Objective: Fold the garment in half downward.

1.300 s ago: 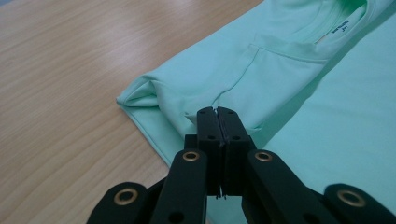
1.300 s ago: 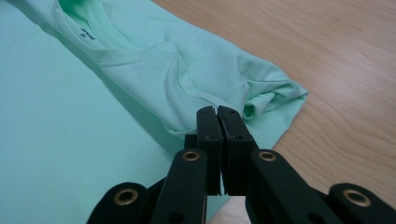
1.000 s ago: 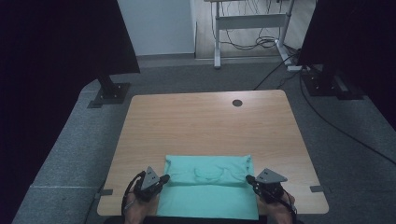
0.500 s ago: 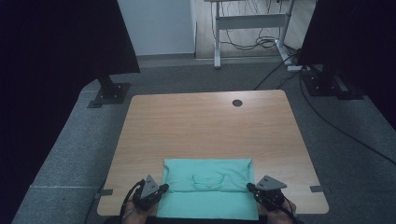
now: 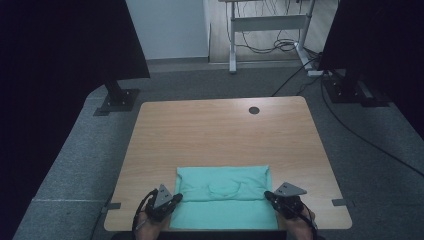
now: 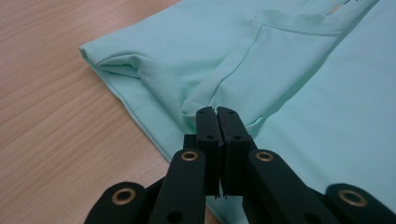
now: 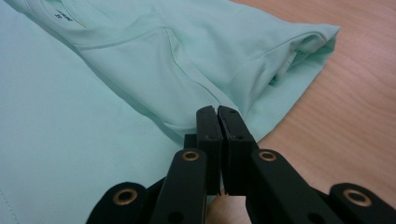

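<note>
A mint-green shirt (image 5: 222, 200) lies folded at the near edge of the wooden table (image 5: 220, 130), neckline facing up. My left gripper (image 5: 176, 198) is at the shirt's left side. In the left gripper view its jaws (image 6: 217, 112) are pressed together on a fold of the shirt (image 6: 261, 60) by the sleeve seam. My right gripper (image 5: 267, 195) mirrors it at the right side, and the right gripper view has its jaws (image 7: 217, 111) pinched on the folded sleeve edge of the shirt (image 7: 154, 60). Only a thin sliver of cloth shows at the tips.
A round cable hole (image 5: 254, 110) sits near the table's far edge. Bare wood lies beyond the shirt. Dark screens on stands (image 5: 117, 97) flank the table on grey carpet, and cables (image 5: 350, 130) trail at the right. A desk frame (image 5: 267, 22) stands behind.
Both grippers have drawn slightly toward the near table edge, still shut at the shirt's two sides. The shirt's folded upper layer shifted a little with them.
</note>
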A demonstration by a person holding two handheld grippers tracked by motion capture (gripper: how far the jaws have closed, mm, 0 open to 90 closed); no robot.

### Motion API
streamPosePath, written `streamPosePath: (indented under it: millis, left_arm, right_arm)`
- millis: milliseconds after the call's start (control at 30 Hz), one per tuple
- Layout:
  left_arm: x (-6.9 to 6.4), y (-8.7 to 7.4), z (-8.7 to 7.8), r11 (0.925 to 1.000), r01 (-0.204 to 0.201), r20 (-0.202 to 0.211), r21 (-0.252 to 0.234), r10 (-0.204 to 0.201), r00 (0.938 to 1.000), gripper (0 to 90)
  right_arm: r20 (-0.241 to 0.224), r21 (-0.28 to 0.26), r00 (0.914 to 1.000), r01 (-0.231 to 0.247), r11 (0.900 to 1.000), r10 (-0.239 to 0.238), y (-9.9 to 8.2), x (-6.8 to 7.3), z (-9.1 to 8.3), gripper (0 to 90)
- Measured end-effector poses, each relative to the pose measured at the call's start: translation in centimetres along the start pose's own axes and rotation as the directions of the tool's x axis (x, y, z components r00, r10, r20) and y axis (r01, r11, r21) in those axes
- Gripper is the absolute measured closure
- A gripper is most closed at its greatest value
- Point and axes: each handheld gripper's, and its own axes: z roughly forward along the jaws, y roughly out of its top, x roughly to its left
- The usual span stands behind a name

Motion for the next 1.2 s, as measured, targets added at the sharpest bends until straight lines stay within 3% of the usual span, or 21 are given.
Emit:
streamPosePath:
  millis: [200,400,567,767,900,1100,1200]
  left_arm:
    - [0.6,0.7,1.0,1.0,0.01,-0.011,0.0,-0.01,0.9999,88.4]
    - [1.8,1.4,2.2,0.9988,0.046,-0.012,-0.015,-0.046,0.9989,88.1]
    - [1.8,1.7,1.9,0.9985,0.049,-0.009,-0.024,-0.05,0.9987,87.9]
    - [1.3,1.8,0.6,0.9982,0.042,0.013,-0.044,-0.042,0.999,88.5]
    - [0.7,1.5,0.0,0.999,0.026,0.019,-0.036,-0.025,0.9995,88.5]
    - [0.5,0.7,-0.7,0.9986,0.044,0.028,-0.031,-0.043,0.9987,88.4]
    - [0.8,0.3,-0.4,0.9987,0.05,0.023,-0.005,-0.05,0.9985,88.1]
  right_arm:
    - [0.004,0.006,1.0,-0.003,1.0,0.003,1.0,-1.8,1.2,87.1]
    - [0.013,0.013,0.9998,-0.012,0.9998,0.012,1.8,-2.7,2.0,86.9]
    - [0.029,0.007,0.9996,-0.002,1.0,0.002,1.9,-2.4,1.8,87.1]
    - [0.017,-0.025,0.9994,-0.03,0.9992,0.031,1.8,-2.1,0.5,87.2]
    - [0.014,-0.031,0.9995,-0.027,0.9991,0.027,1.6,-1.4,-0.3,87.2]
    - [0.0,-0.023,0.9998,-0.02,0.9995,0.02,1.0,-0.5,-1.2,87.2]
    - [-0.007,-0.008,0.9998,-0.018,0.9998,0.018,0.6,-0.5,-1.0,87.1]
